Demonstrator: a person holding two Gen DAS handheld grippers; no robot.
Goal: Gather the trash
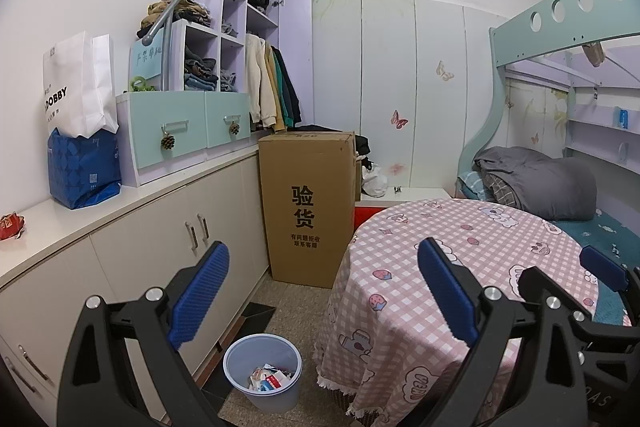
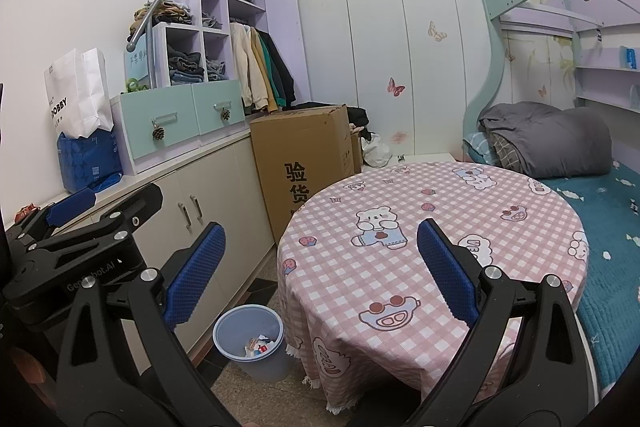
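A pale blue trash bin (image 1: 262, 371) stands on the floor left of the round table and holds several crumpled wrappers (image 1: 270, 379). It also shows in the right wrist view (image 2: 250, 341). My left gripper (image 1: 322, 291) is open and empty, held above the bin and the table's left edge. My right gripper (image 2: 320, 273) is open and empty, over the round table with the pink checked cloth (image 2: 440, 227). The left gripper also shows at the left of the right wrist view (image 2: 92, 211). A red wrapper (image 1: 10, 225) lies on the counter at far left.
A long white cabinet counter (image 1: 160, 183) runs along the left wall with a blue bag (image 1: 84, 167) and white bag (image 1: 78, 83) on it. A tall cardboard box (image 1: 306, 207) stands behind the bin. A bunk bed (image 2: 600, 211) with grey bedding is at the right.
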